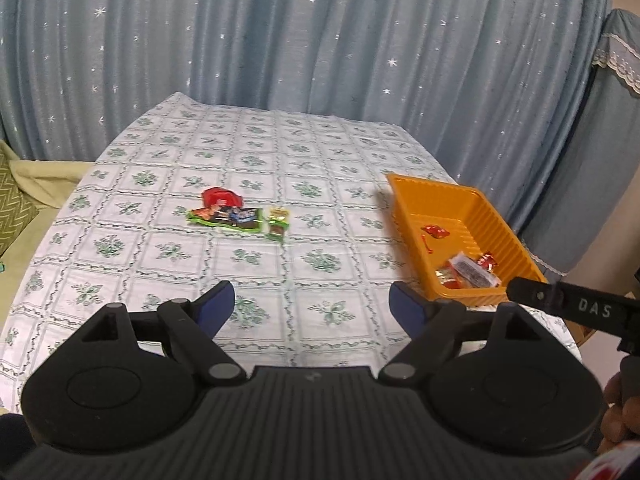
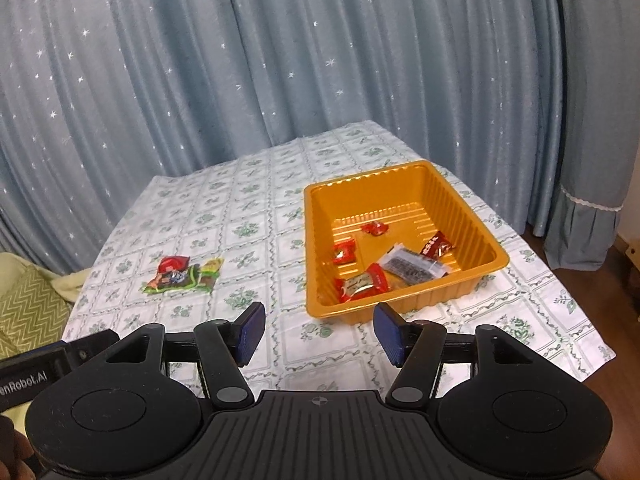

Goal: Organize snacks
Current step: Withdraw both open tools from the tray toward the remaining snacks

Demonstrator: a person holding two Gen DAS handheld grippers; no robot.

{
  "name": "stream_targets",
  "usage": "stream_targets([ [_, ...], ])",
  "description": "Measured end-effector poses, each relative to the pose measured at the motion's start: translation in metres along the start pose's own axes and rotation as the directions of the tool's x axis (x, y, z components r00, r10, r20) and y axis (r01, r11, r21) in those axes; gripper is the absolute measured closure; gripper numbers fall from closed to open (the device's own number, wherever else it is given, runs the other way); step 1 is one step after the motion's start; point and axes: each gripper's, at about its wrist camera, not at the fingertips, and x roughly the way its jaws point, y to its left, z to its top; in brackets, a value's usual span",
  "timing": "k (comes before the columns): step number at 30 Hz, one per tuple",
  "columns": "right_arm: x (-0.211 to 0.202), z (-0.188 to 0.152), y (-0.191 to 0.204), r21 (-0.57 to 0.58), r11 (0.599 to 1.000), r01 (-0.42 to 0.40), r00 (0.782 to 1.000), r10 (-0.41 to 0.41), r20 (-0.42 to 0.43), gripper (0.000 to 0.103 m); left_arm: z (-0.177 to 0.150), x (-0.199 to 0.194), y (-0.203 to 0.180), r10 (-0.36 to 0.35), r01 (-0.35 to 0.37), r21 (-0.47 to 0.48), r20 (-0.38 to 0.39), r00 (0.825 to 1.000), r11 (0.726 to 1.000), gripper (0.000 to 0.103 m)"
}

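Note:
An orange tray [image 2: 316, 240] stands on the right of the table and holds several wrapped snacks, among them red packets [image 2: 345, 251] and a clear dark packet [image 2: 412, 267]. It also shows in the left wrist view [image 1: 404, 208]. Three snacks lie together on the cloth to its left: a red packet [image 1: 221, 197], a green packet [image 1: 226, 219] and a small yellow-green packet [image 1: 278, 223]. The same group shows in the right wrist view [image 2: 180, 274]. My left gripper [image 1: 312, 306] is open and empty above the near table. My right gripper [image 2: 318, 330] is open and empty just before the tray.
The table has a floral checked cloth [image 1: 256, 152]. Blue starred curtains [image 1: 320, 40] hang behind it. A green cushion [image 2: 28, 312] lies off the left edge. Wooden floor [image 2: 616, 272] shows at the right.

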Motion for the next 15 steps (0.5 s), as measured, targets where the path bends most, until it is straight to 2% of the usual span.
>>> stream_targets([
  [7,0.008,-0.003,0.008,-0.019,1.0,-0.01,1.0,0.01,-0.011,0.043,0.001,0.006,0.019,0.022,-0.022,-0.008,-0.006,1.0,1.0,0.02],
  [15,0.022,-0.002,0.034,-0.062,0.997,-0.049,0.999,0.047,-0.025,0.043,0.014,0.016,0.042,0.051,-0.051,0.037,-0.004,0.999,0.998,0.02],
])
